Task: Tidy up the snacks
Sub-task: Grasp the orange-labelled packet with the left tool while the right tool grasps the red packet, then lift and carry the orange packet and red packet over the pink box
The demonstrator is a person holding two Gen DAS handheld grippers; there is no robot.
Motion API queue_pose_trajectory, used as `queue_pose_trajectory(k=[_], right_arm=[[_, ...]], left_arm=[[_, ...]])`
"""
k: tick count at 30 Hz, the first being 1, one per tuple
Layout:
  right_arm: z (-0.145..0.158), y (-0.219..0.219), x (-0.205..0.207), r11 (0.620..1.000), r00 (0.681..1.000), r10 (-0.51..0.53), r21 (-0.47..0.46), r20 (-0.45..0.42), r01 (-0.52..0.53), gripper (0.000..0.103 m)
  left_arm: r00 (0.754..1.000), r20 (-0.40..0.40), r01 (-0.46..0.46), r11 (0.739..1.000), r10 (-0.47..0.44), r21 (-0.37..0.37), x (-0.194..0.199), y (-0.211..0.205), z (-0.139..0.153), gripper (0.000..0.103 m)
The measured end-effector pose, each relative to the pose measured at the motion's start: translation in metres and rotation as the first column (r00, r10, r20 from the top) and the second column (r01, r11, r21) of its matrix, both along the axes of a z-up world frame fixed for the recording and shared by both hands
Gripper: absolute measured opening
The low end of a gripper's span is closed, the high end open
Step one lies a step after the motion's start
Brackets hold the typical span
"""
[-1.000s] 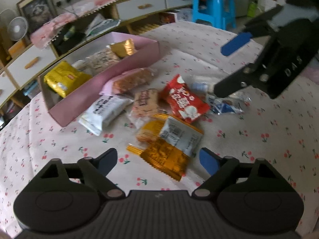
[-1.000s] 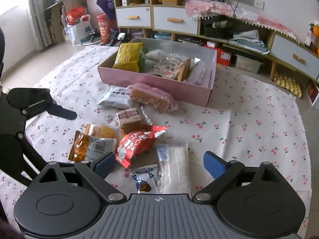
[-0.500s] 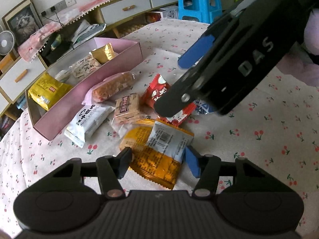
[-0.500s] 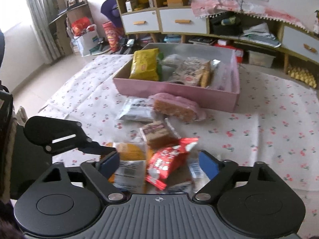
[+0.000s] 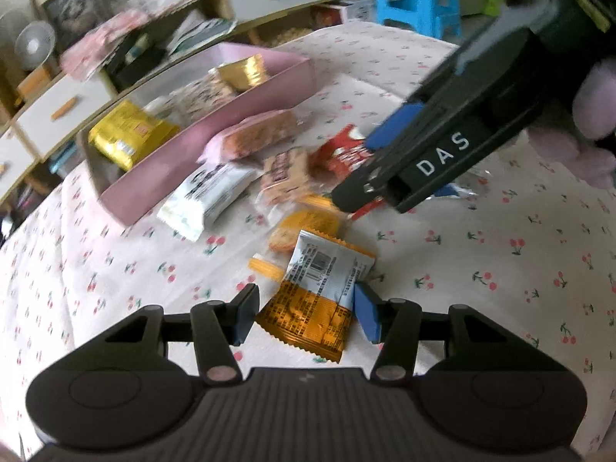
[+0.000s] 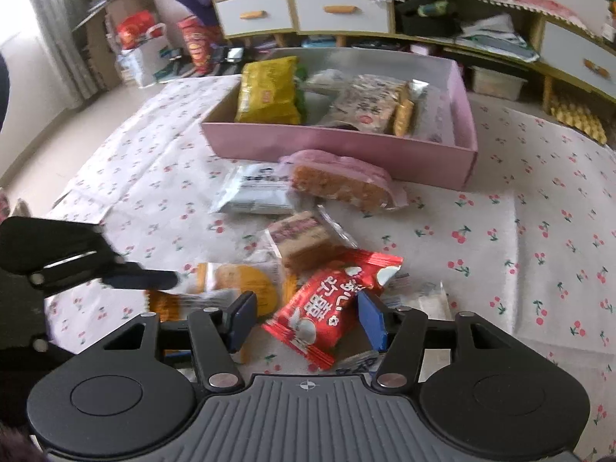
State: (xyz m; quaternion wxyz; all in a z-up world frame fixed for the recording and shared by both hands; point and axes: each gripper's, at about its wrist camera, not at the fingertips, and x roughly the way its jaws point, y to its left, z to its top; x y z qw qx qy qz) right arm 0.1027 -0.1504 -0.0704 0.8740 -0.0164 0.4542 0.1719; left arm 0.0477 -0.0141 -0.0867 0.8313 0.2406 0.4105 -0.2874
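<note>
An orange foil snack packet with a white barcode label is seen between the blue pads of the left hand-held gripper, lying on the cherry-print tabletop. The right pad appears to touch the packet's edge while a sliver of cloth shows by the left pad, so a firm grip cannot be confirmed; the jaws have just been closing. A red glossy snack packet with white lettering is framed by the right hand-held gripper, whose jaws have also just been closing; the right pad lies against the packet, the left pad stands apart from it, and the packet rests on the tabletop (not lifted, as far as can be told).

Just beyond the red packet, a clear-wrapped brown biscuit square is seen, with a white flat pouch with dark print and a pink-wrapped golden crisp bar lying farther back, close to the front wall of a long pink cardboard box. Inside the box, a yellow crinkled bag sits at the left end, beside a pale printed pouch and other wrappers that are too blurred to tell.

In the left wrist view, the right hand-held gripper is seen reaching in from the upper right, its black body marked "DAS" over the loose snacks. Low cabinets with white drawers line the room behind.
</note>
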Motion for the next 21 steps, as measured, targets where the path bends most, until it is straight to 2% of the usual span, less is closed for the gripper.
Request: queue_pose_trajectory(k=[5, 11, 21], right_arm=[[-0.008, 0.0, 0.005, 0.999, 0.999, -0.03, -0.023, -0.018, 0.03, 0.057], [-0.014, 0.005, 0.007, 0.998, 0.999, -0.047, -0.052, -0.014, 0.046, 0.055], [-0.006, -0.006, 0.011, 0.995, 0.995, -0.095, -0.008, -0.029, 0.094, 0.04]], left_arm=[[0.997, -0.039, -0.073, 0.997, 0.072, -0.008, 0.006, 0.003, 0.0, 0.052], [0.999, -0.016, -0.046, 0.999, 0.046, -0.007, 0.002, -0.003, -0.003, 0.053], [0.995, -0.054, -0.083, 0.996, 0.082, -0.011, 0.003, -0.001, 0.002, 0.049]])
